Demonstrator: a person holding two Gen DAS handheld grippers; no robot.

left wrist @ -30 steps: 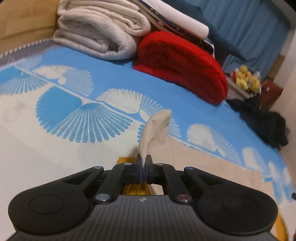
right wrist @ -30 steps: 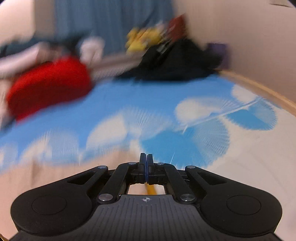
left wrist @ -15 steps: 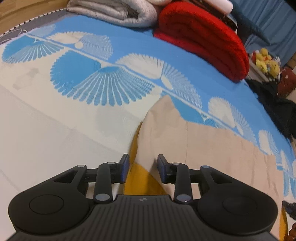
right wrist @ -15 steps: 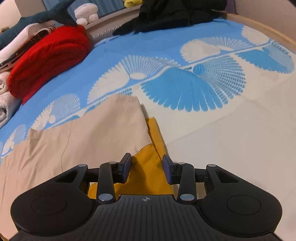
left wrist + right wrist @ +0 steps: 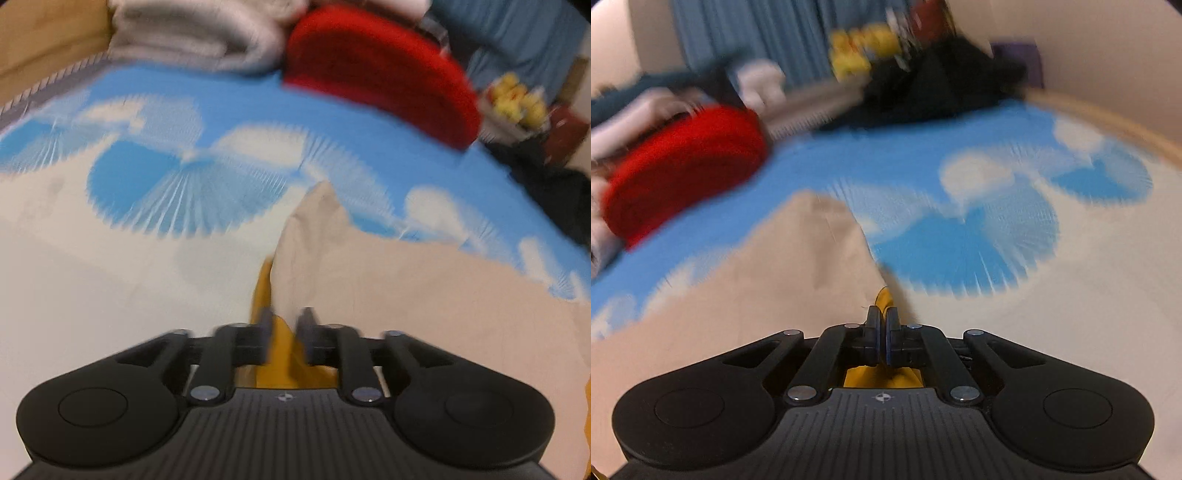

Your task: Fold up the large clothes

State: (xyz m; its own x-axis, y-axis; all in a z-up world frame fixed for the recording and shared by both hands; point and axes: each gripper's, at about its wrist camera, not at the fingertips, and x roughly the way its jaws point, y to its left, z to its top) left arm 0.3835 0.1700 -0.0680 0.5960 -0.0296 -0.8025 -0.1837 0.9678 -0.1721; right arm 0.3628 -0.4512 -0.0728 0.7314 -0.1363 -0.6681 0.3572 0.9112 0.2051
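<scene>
**Both grippers at the corners of a beige-and-yellow garment on the bed**

In the left wrist view, a tan headboard [image 5: 44, 40] stands at far left, with a folded off-white blanket [image 5: 192, 37] beside it and a rolled red blanket [image 5: 380, 70] further right. Yellow plush toys [image 5: 517, 99] and a dark heap of clothes [image 5: 546, 177] sit at the right edge, in front of a blue curtain [image 5: 517, 40]. All rest on or behind a bedspread [image 5: 155, 184] printed with blue and white fan shapes. The beige garment [image 5: 406, 295], with a yellow layer [image 5: 280, 354] at its edge, lies spread on the bedspread and rises to a peak near the middle. The left gripper [image 5: 286, 326] has its jaws a little apart, having just been closing — a fold of the yellow and beige cloth stands between them, but blur hides whether the pads press on it.

In the right wrist view, the red blanket [image 5: 683, 166] is at left, the curtain [image 5: 746, 40] and toys [image 5: 860, 48] are behind, and the dark clothes [image 5: 934, 88] lie at the bed's far corner. The beige garment [image 5: 757, 280] covers the lower left, over the bedspread [image 5: 979, 243]. The right gripper [image 5: 881, 332] has just closed — its 2 jaws are pressed together on the garment's corner, with the yellow layer [image 5: 882, 297] poking out ahead of the fingertips.
</scene>
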